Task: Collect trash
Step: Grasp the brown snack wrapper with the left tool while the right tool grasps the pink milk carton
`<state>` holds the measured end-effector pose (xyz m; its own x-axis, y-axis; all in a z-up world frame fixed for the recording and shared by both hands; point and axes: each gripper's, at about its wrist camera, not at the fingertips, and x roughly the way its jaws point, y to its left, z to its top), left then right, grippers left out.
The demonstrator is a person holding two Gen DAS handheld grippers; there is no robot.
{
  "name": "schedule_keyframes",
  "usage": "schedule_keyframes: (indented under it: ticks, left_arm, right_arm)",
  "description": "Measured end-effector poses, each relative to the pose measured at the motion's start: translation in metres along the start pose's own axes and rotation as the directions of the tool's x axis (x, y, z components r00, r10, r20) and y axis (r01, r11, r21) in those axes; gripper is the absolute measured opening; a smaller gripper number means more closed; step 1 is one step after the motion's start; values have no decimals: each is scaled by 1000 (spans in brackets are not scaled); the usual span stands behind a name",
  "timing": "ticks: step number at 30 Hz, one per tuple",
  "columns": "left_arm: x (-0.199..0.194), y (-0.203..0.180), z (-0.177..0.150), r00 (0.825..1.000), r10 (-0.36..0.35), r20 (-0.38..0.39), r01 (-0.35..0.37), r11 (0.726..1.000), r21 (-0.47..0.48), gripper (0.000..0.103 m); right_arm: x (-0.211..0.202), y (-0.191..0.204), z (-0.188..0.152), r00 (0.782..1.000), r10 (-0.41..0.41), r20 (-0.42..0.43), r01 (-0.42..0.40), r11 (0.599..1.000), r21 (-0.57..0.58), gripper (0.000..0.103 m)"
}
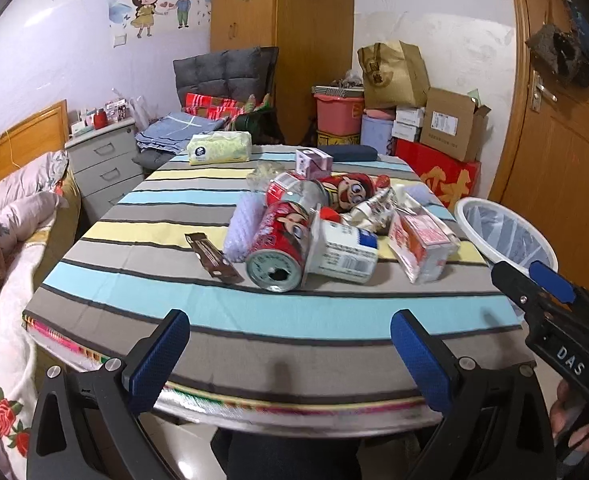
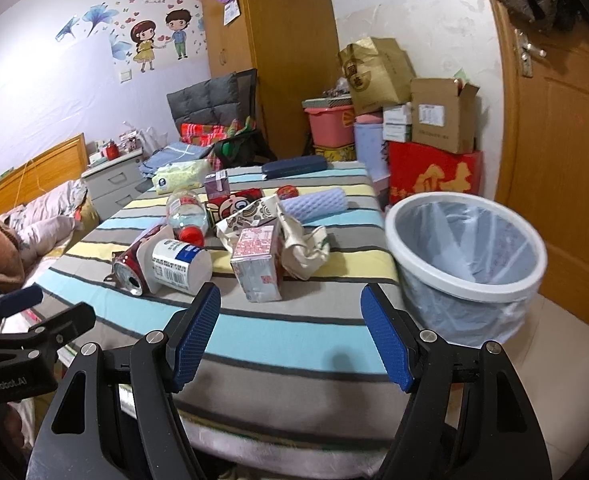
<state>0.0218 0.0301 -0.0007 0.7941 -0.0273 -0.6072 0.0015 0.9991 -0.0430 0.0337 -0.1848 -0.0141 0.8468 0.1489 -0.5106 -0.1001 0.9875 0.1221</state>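
Striped cloth covered the desk (image 1: 142,280). Left tool (image 1: 290,344) hovered at the near edge, jaws wide, nothing held. Trash pile sat mid-desk: brown wrapper (image 1: 212,256), then red can (image 1: 278,240) on its side touching a white yogurt cup (image 1: 346,252), clear bottle (image 2: 186,216) behind, crumpled paper bag (image 2: 290,232), pink-white carton (image 2: 256,264) nearest the right tool (image 2: 290,334). That tool was also spread wide and empty. White bin (image 2: 466,256) with liner stood just off the desk's right edge.

Both wrist views face across striped table (image 1: 254,320) from near edge, sharing trash pile.
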Motion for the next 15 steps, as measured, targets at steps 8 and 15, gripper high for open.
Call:
schedule_keyframes:
  ticks: [8, 15]
  left_arm:
    - [29, 36, 19, 999, -45, -16, 44, 998, -52, 102]
    - [61, 54, 38, 998, -34, -49, 31, 998, -55, 99]
  right_arm:
    - [36, 17, 4, 996, 58, -71, -61, 998, -36, 74]
    - [52, 24, 11, 993, 68, -99, -73, 996, -45, 66]
